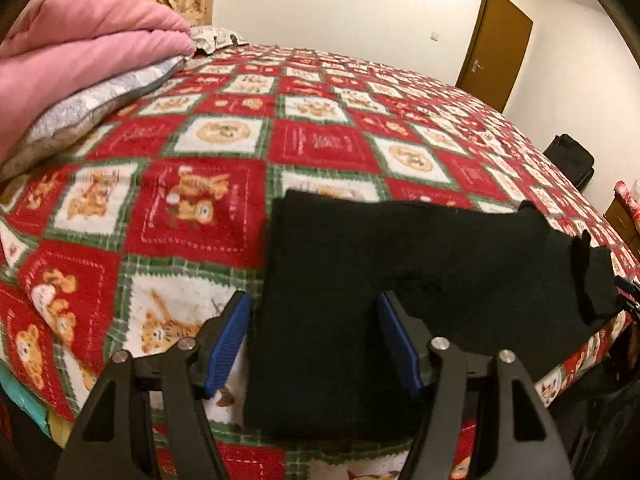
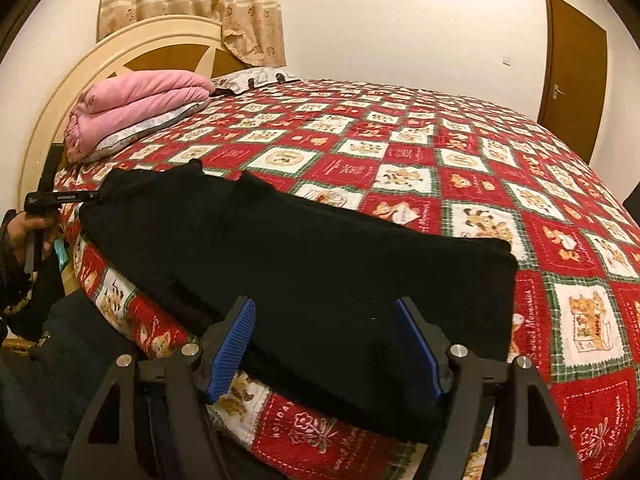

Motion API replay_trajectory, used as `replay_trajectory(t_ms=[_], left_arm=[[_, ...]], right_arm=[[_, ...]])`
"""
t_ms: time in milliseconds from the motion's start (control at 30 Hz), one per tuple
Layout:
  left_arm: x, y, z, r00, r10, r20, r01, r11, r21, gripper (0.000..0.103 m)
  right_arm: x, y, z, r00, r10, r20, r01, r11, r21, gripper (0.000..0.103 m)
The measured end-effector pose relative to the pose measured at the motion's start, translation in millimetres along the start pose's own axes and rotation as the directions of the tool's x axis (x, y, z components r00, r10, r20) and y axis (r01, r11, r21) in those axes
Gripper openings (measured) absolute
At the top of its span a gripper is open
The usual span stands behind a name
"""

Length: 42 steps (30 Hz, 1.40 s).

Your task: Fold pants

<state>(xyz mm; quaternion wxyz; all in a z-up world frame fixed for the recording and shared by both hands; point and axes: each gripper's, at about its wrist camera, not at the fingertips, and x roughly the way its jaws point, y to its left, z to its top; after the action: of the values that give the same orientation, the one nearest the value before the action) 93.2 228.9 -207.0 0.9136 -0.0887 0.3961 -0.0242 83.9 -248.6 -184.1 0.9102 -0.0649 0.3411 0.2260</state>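
While the black pants (image 2: pixel 304 256) lie flat along the bed's (image 2: pixel 460 152) near edge, both grippers, left gripper (image 1: pixel 314 344) and right gripper (image 2: pixel 326 346), hover with jaws spread, so a fold likely starts by pinching an end.

The black pants (image 2: pixel 304 256) lie flat along the near edge of the bed (image 2: pixel 460 168), so a gripper can come at them from above and from the near side without meeting anything. Beyond them the checked bedspread (image 1: pixel 320 136) stretches bare to the far edge and to the right. The only bulk on the bed is a folded pink quilt (image 2: pixel 136 108) on a pillow (image 2: pixel 152 130) at the far left by the headboard (image 2: pixel 60 92), well apart from the pants. In the right wrist view, a hand (image 2: pixel 28 236) holding the left gripper's handle crowds the left end of the pants.
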Motion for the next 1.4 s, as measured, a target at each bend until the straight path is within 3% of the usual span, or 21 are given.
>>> replay_trajectory(t_ms=[100,200,333,500,600,767,833,933,1033,1233,1400], left_arm=[[-3,4,-4,0.999,-0.032,0.009,0.032,0.999,-0.011,0.067],[-5,3,-4,0.999,-0.052,0.003,0.052,0.999,-0.01,0.056],[-7,4,-7,0.996,-0.09,0.021,0.09,0.996,-0.018,0.052],[-13,19,-7,0.984,-0.172,0.04,0.175,0.982,-0.074,0.025],[-13,15,-6,0.985,-0.17,0.031,0.172,0.984,-0.048,0.023],[-18,23,-6,0.965,-0.254,0.071,0.26,0.96,-0.101,0.018],[-24,23,-5,0.95,-0.293,0.105,0.304,0.946,-0.111,0.017],[-35,25,-1,0.906,-0.385,0.174,0.409,0.902,-0.136,0.016],[-47,17,9,0.873,-0.438,0.215,0.47,0.873,-0.13,0.016],[-70,-21,30,0.846,-0.478,0.235,0.5,0.865,-0.043,0.016],[-92,-64,46,0.799,-0.547,0.25,0.556,0.831,0.039,0.016]], right_arm=[[1,3,-1,1.0,0.003,-0.002,-0.003,1.0,-0.004,0.072],[1,3,-2,1.0,0.006,-0.003,-0.006,1.0,-0.004,0.072],[3,5,-3,1.0,0.012,-0.004,-0.012,1.0,-0.007,0.072],[4,9,-4,1.0,0.008,-0.01,-0.008,1.0,-0.019,0.072],[5,9,-5,1.0,0.011,-0.015,-0.012,1.0,-0.016,0.072],[5,10,-6,1.0,0.007,-0.016,-0.007,1.0,-0.017,0.072],[4,9,-5,1.0,0.005,-0.01,-0.006,1.0,-0.013,0.072],[3,7,-5,1.0,0.0,-0.007,0.0,1.0,-0.005,0.072],[2,4,-4,1.0,-0.009,-0.002,0.009,1.0,0.004,0.072],[-1,-1,0,0.999,-0.039,-0.007,0.039,0.999,0.012,0.072],[-8,-7,4,0.997,-0.073,0.001,0.073,0.997,0.02,0.072]])
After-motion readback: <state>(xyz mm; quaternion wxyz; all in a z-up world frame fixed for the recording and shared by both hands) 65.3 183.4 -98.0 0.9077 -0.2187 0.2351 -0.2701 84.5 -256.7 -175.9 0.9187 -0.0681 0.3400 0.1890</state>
